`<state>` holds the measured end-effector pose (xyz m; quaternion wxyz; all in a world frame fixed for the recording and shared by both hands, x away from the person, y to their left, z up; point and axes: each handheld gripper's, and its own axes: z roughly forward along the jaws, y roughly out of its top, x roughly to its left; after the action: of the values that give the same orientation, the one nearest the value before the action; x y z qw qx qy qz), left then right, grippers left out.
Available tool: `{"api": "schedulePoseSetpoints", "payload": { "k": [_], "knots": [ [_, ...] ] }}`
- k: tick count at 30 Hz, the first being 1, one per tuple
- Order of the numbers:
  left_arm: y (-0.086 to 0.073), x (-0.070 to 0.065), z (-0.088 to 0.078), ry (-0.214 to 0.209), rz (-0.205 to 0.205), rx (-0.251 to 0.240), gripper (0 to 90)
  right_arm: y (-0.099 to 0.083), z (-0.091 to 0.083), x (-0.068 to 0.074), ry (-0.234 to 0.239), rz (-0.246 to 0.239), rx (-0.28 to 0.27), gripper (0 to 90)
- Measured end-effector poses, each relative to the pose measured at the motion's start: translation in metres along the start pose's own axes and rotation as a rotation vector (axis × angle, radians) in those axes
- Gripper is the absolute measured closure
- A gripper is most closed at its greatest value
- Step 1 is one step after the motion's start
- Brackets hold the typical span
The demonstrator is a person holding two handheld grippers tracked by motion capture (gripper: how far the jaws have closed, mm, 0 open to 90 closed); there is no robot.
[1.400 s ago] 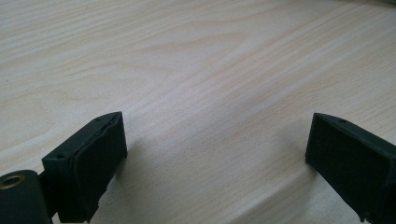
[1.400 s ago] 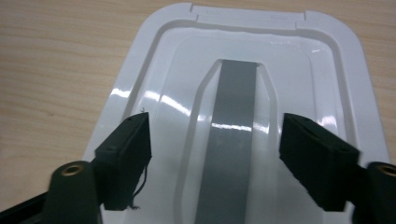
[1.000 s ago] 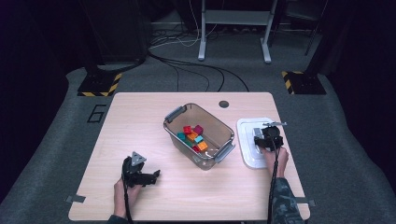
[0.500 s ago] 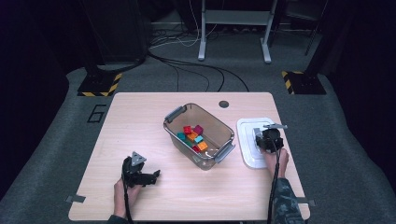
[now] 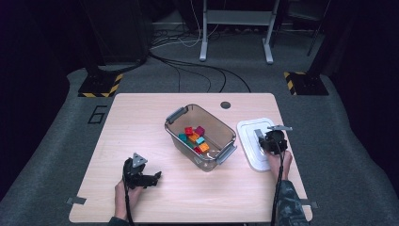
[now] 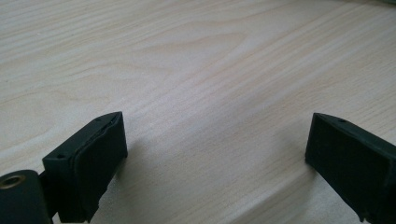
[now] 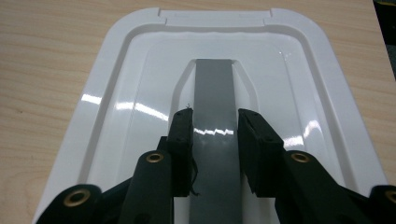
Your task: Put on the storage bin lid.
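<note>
A white lid (image 5: 252, 141) lies flat on the table right of a clear bin (image 5: 200, 135) that holds several coloured blocks (image 5: 194, 138). Along the lid's middle runs a grey handle (image 7: 214, 98). My right gripper (image 7: 215, 144) has just closed its jaws and is shut on that handle, one pad on each side. In the high view the right gripper (image 5: 264, 140) sits over the lid's near half. My left gripper (image 5: 151, 179) rests on the table at the front left, and in its own view it (image 6: 217, 154) stands open over bare wood.
The wooden table (image 5: 136, 122) has a small dark round hole (image 5: 225, 105) near its far edge. The bin has grey latches (image 5: 226, 153) at both ends. Cables and metal stand legs lie on the floor beyond the table.
The right gripper's jaws have drawn in on the lid's handle. Neither hand has shifted, and the bin and lid lie where they were.
</note>
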<state>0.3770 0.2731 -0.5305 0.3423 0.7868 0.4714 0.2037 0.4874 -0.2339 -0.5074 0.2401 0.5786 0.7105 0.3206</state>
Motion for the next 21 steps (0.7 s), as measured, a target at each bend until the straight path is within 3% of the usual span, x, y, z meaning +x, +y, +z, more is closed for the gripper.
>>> {"api": "schedulePoseSetpoints", "payload": {
  "k": [14,21],
  "knots": [
    [0.0,0.0,0.0,-0.002,0.001,0.003,5.0,0.007,-0.019,-0.003,0.031,0.012,-0.024,66.8],
    [0.0,0.0,0.0,-0.003,0.001,0.004,5.0,0.017,-0.032,-0.002,0.038,-0.008,-0.035,66.8]
  ]
}}
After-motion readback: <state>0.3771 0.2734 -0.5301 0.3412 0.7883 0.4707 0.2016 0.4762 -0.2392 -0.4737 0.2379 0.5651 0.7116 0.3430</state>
